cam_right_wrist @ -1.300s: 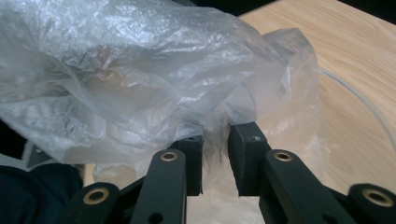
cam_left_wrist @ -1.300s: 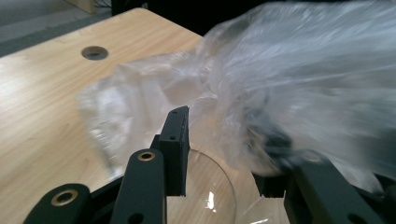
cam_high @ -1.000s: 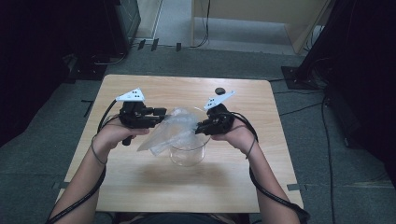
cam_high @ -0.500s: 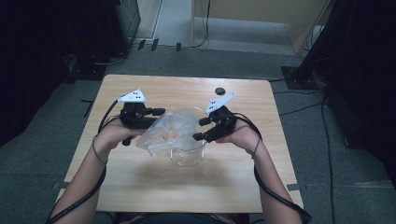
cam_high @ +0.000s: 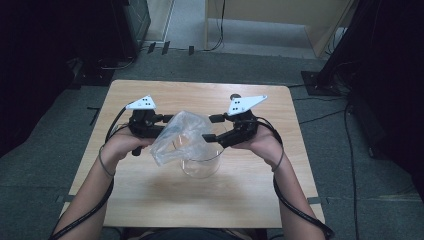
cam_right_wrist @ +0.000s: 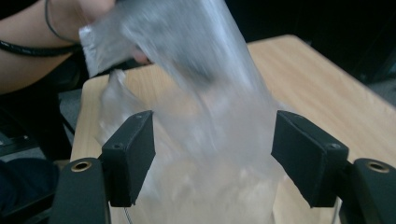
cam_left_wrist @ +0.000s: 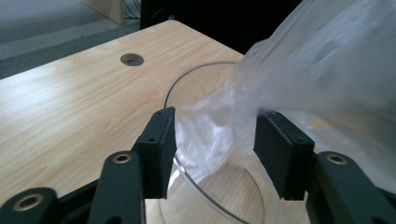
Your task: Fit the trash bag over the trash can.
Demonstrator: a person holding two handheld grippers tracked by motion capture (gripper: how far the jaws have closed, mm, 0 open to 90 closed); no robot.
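Note:
A clear plastic bag (cam_high: 181, 135) hangs over a round glass bowl (cam_high: 201, 162) at the middle of the table, its lower end reaching into the bowl's mouth. My left gripper (cam_high: 167, 125) is at the bag's left side. Its jaws have just been opening, and a crumpled part of the bag (cam_left_wrist: 215, 135) lies loosely between its pads (cam_left_wrist: 161, 144). My right gripper (cam_high: 211, 128) stands open at the bag's right side, above the bowl's rim. The bag (cam_right_wrist: 219, 107) shows blurred between its wide-set pads (cam_right_wrist: 133, 149), apart from them. The bowl's rim (cam_left_wrist: 187, 79) curves under the left jaws.
The wooden table (cam_high: 150, 200) has a round cable hole (cam_high: 234, 96) near its far edge, also seen from the left gripper (cam_left_wrist: 132, 59). Dark equipment and cables stand on the grey floor around the table. The person's forearm (cam_right_wrist: 28, 70) lies behind the bag.
My right gripper has opened, let go of the bag and risen a little. The bag, stretched between both grippers before, now hangs bunched at the left gripper, whose jaws stand wider.

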